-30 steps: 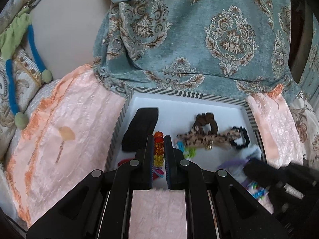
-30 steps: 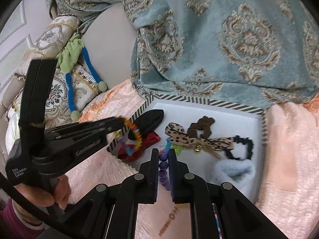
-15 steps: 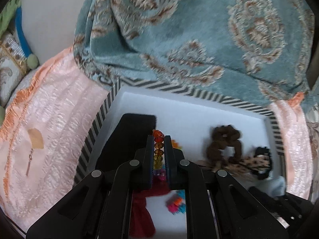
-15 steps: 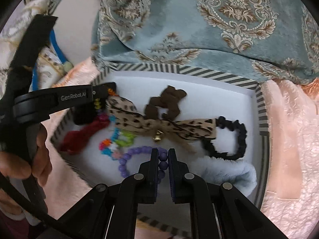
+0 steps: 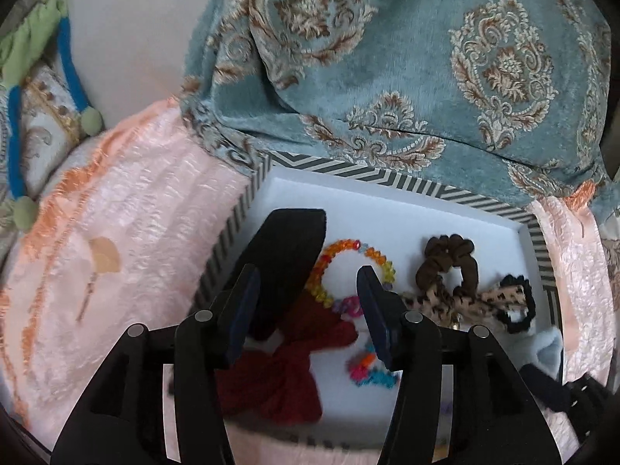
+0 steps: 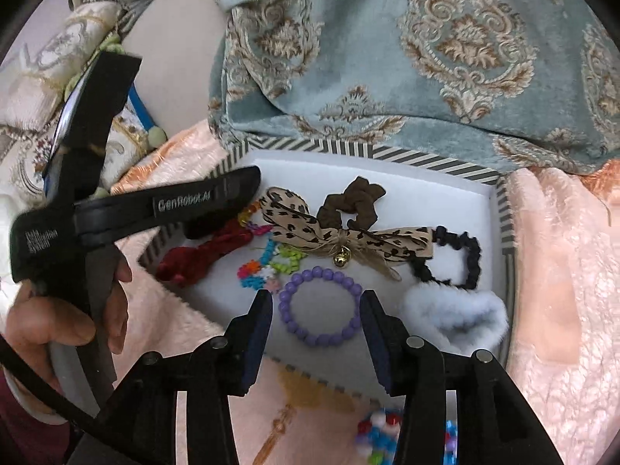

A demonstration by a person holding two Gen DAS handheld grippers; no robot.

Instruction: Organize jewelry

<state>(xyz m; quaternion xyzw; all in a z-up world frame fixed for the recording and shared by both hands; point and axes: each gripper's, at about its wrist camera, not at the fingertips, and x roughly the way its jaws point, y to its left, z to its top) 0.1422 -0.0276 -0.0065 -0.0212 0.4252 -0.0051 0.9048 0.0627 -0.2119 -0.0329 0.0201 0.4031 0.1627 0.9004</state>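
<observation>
A white tray with a striped rim lies on a pink blanket. My left gripper hangs over the tray's left part, jaws opening. The rainbow bead bracelet lies loose on the tray floor under its tips, and no pad touches it. Over the tray's near edge my right gripper is also opening. The purple bead bracelet lies flat between its fingers, free of both pads. The right wrist view shows the left gripper from the side, held by a hand.
In the tray lie a black pad, red bow, brown scrunchie, leopard bow, black scrunchie, fluffy white scrunchie and coloured bead band. Another bead bracelet lies on the blanket. A teal patterned cushion backs the tray.
Both grippers came down into the tray, each shut on its bracelet. Now both have opened, and the rainbow and purple bracelets lie released on the tray floor.
</observation>
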